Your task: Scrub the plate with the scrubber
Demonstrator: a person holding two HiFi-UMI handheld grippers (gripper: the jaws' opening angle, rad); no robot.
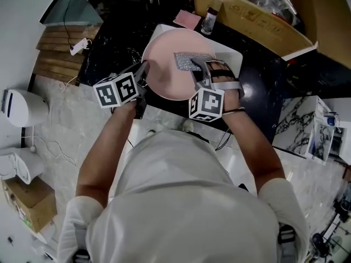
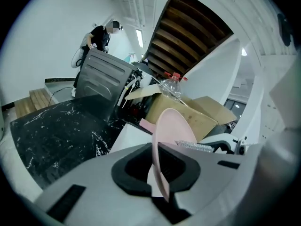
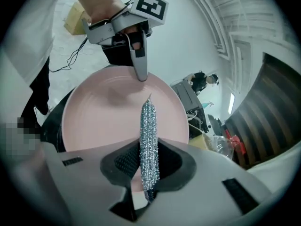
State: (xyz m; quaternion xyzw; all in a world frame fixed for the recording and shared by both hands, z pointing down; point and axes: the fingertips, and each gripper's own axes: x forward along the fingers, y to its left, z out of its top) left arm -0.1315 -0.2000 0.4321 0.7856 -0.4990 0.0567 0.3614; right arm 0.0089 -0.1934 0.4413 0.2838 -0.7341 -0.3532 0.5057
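Right, biggest first. Black stone counter (image 2: pixel 56 135): white veining, polished, hard. An open cardboard box (image 1: pixel 258 15) sits at its far edge, not relevant. A white tray (image 1: pixel 233 53) with rounded corners lies on the counter, and the plate sits over it.

Plate (image 3: pixel 103 117): round, pale pink, with a smooth face and a shallow raised rim. Likely ceramic or melamine. It's rigid with some weight, would chip if dropped on that stone, and will be slick once wet. The rim is the only sensible hold, and the left gripper (image 2: pixel 157 168) has it there. Its jaws are clamped on the near-left edge, with the rim edge-on between the pads. That's a thin bite, so scrub pressure will try to lever the plate. Better to stroke toward the centre with the tray backing it.

Scrubber (image 3: pixel 148 126): small flat rectangular pad of silvery metallic knit, glittery and coarse. It's light and floppy and compresses easily. The right gripper (image 3: pixel 149 173) pinches it by its near end, jaws closed on the pad, with the rest reaching out over the plate's face. The free end will fold under load, so a bite nearer the middle would rub firmer. The pad looks to be on the face, but the angle is too steep to confirm contact.
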